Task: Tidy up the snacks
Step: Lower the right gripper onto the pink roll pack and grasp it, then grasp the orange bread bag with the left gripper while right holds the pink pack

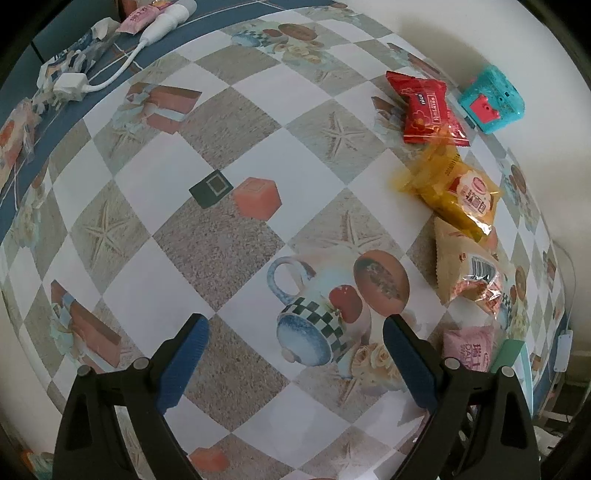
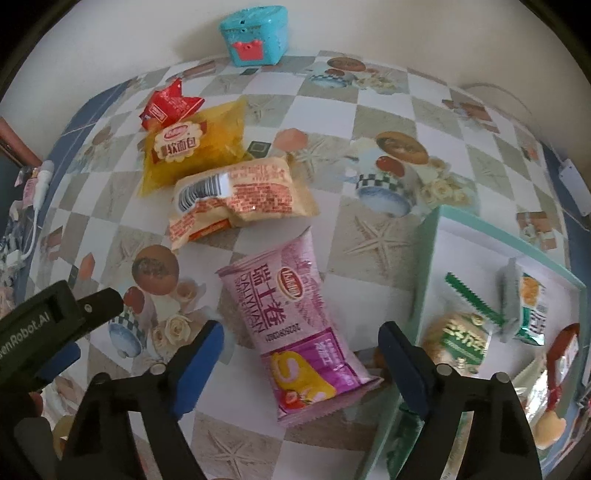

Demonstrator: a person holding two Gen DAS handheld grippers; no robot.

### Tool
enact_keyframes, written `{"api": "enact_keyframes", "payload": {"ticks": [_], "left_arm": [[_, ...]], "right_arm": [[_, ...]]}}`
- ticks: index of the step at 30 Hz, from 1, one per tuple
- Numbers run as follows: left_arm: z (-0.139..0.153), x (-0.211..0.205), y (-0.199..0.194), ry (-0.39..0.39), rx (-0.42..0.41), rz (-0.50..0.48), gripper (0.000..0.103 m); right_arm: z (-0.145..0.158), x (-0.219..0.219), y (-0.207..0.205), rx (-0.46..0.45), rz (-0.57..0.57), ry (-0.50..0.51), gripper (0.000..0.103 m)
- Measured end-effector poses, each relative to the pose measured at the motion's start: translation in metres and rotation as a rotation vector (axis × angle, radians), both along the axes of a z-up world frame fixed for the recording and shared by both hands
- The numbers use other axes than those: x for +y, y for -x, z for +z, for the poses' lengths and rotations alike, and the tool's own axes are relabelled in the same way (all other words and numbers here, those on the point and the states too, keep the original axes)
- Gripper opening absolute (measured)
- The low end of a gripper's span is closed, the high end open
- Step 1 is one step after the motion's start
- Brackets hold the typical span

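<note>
Four snack packs wait on the bench, both grippers released

Four loose packets lie on the patterned bench (image 2: 384,110) ahead of the right gripper (image 2: 301,341), whose blue fingers stand wide apart and grasp nothing. Directly between and just beyond those fingers lies the pink packet (image 2: 295,332), tilted, its near end level with the fingertips but not touched by them. Farther ahead and slightly left sits the tan packet (image 2: 240,195), barcode side up. Beyond that lies the yellow packet (image 2: 195,147), overlapping the red packet (image 2: 168,105) at the far left. A teal toy box (image 2: 255,35) stands against the wall at the far edge. To the right of the right gripper a mint-rimmed tray (image 2: 428,251) already holds several green and red snack packs (image 2: 461,336).

The left gripper (image 1: 295,338) also hangs open and empty over bare bench, the packets all off to its right: red packet (image 1: 428,109) farthest, then yellow (image 1: 458,195), tan (image 1: 469,269), and pink (image 1: 469,347) just beside its right finger. A white cable (image 1: 122,66) lies far ahead to its left.
</note>
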State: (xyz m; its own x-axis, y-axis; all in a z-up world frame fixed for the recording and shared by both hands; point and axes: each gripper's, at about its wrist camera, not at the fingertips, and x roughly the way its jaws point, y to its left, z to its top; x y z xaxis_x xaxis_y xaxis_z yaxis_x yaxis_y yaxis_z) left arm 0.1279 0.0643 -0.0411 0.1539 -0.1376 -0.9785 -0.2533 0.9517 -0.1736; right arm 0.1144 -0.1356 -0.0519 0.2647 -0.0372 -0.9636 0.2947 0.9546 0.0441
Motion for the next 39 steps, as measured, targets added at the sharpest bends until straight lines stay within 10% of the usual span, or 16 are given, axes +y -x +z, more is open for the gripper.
{"api": "enact_keyframes", "payload": {"ticks": [17,39], "left_arm": [[-0.002,0.0,-0.008,-0.001,-0.005,-0.01,0.095],[0.01,-0.032,-0.037,-0.077,-0.081,-0.13,0.095]], "right_arm": [[-0.016,-0.021,0.0,-0.005,-0.071,-0.061,0.047],[0.025,-0.059,0.008,-0.111,-0.151,-0.122,0.043]]}}
